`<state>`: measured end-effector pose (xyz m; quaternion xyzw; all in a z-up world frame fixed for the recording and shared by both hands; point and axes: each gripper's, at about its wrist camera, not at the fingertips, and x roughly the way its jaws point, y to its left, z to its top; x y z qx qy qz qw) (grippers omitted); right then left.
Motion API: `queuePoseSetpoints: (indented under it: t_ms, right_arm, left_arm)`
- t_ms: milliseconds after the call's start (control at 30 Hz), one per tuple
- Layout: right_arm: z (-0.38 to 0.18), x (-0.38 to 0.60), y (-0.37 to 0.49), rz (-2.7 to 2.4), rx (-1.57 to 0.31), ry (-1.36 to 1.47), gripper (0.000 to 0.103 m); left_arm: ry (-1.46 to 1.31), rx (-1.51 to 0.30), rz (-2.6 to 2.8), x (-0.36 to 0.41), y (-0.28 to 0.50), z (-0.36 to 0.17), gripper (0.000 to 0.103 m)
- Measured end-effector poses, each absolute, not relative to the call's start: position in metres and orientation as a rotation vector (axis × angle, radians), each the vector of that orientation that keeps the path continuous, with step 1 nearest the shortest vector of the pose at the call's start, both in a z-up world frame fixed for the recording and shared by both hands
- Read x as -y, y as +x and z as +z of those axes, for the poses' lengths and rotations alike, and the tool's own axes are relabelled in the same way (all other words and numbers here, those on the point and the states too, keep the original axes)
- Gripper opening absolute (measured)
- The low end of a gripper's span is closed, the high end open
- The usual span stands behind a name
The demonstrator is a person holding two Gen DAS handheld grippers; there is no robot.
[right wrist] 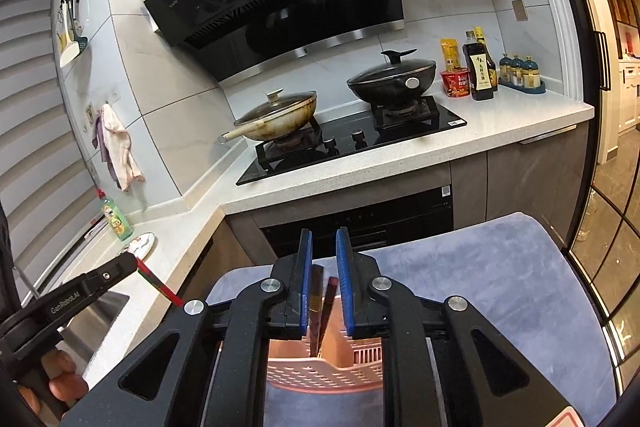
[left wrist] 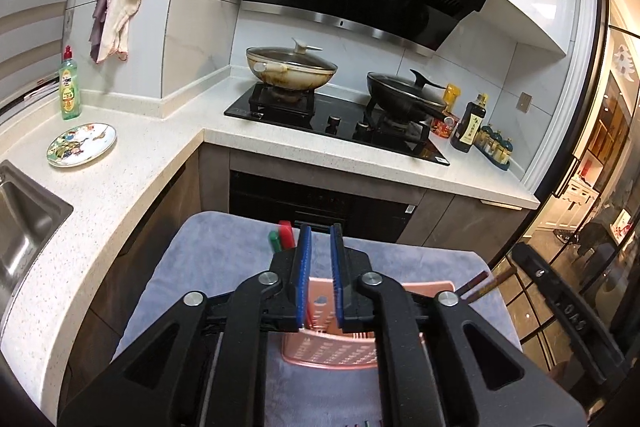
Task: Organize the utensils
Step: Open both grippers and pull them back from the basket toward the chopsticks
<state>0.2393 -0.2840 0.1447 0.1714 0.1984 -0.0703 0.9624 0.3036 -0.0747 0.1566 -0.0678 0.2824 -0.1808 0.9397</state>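
A pink perforated utensil holder (left wrist: 328,351) stands on a blue-grey cloth (left wrist: 224,251), right beneath both grippers. My left gripper (left wrist: 320,231) is open with nothing between its blue pads. Red and green chopsticks (left wrist: 280,237) stick up just left of its left finger. In the right wrist view my right gripper (right wrist: 324,235) hangs over the holder (right wrist: 320,371), open. Dark brown chopsticks (right wrist: 322,307) stand loosely between its pads with their lower ends in the holder. The left gripper (right wrist: 132,263) shows at the left, the red chopstick (right wrist: 158,285) by its tip.
An L-shaped white counter (left wrist: 132,163) carries a sink (left wrist: 24,227), a patterned plate (left wrist: 82,145) and a green soap bottle (left wrist: 70,87). Beyond lies a black hob (left wrist: 320,119) with two lidded pans, and sauce bottles (left wrist: 472,123). A glass door (left wrist: 600,187) lies to the right.
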Motion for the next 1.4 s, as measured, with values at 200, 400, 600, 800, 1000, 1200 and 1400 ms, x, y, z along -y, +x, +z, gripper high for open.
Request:
queuePoseSetpoints:
  t_ms: [200, 400, 600, 800, 1000, 1200, 1400]
  right_arm:
    - [0.153, 0.281, 0.214, -0.129, -0.376, 0.346, 0.025]
    - [0.155, 0.278, 0.175, -0.115, -0.359, 0.334, 0.040]
    - [0.137, 0.267, 0.129, -0.098, -0.419, 0.293, 0.040]
    - [0.087, 0.250, 0.081, -0.085, -0.550, 0.250, 0.041]
    - [0.034, 0.235, 0.041, -0.095, -0.683, 0.210, 0.041]
    - [-0.007, 0.216, 0.016, -0.103, -0.774, 0.157, 0.040]
    - [-0.041, 0.206, 0.002, -0.097, -0.848, 0.156, 0.038]
  left_arm:
    - [-0.135, -0.557, -0.360, 0.067, 0.288, 0.160, 0.038]
    - [-0.126, -0.553, -0.373, 0.057, 0.261, 0.160, 0.050]
    - [-0.072, -0.591, -0.376, 0.048, 0.221, 0.142, 0.051]
    - [0.033, -0.683, -0.355, 0.042, 0.176, 0.093, 0.051]
    - [0.069, -0.795, -0.355, 0.032, 0.142, 0.043, 0.052]
    - [0.063, -0.872, -0.343, 0.019, 0.113, 0.005, 0.052]
    - [0.041, -0.923, -0.343, 0.011, 0.092, -0.018, 0.052]
